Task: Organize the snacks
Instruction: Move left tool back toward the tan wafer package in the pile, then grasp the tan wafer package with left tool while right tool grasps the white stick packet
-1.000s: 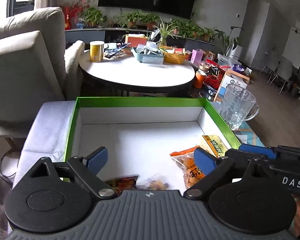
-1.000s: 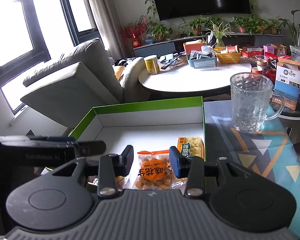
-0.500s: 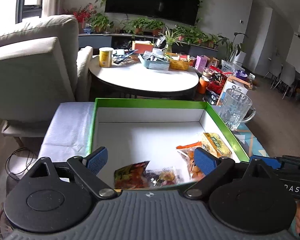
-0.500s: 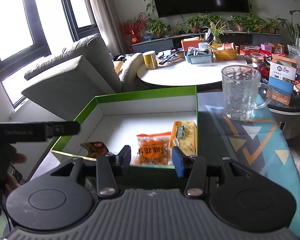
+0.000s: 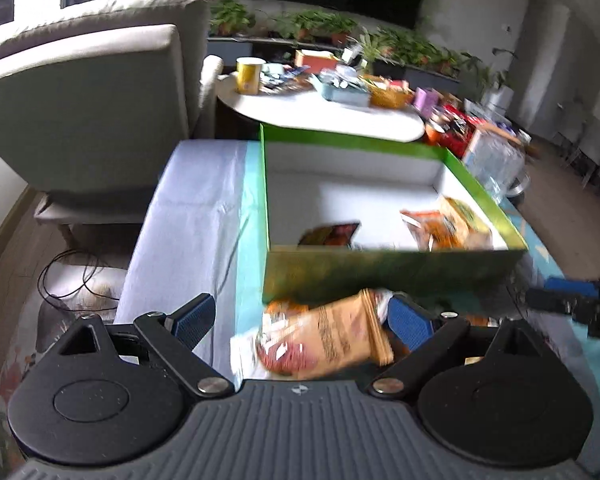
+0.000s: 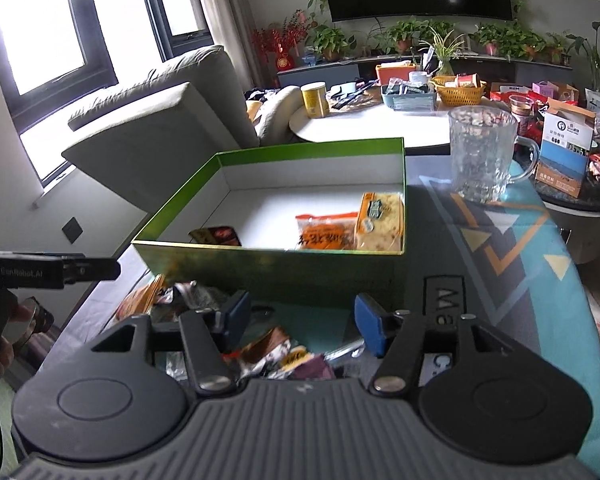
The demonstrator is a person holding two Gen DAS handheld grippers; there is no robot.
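- My left gripper (image 5: 300, 320): jaws wide apart, gripping nothing, above a tan snack packet (image 5: 332, 336).
- My right gripper (image 6: 300, 320): part-open, empty, over loose snacks (image 6: 276, 354).
- Green box (image 6: 268, 276): three packets inside.

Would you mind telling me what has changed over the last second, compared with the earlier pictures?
Both grippers have pulled back from over the green box toward its near side. The left gripper, open, now hovers over the brown snack packet outside the box; the right gripper, open and empty, is over the loose snacks. The three packets in the box and the glass mug stayed put.
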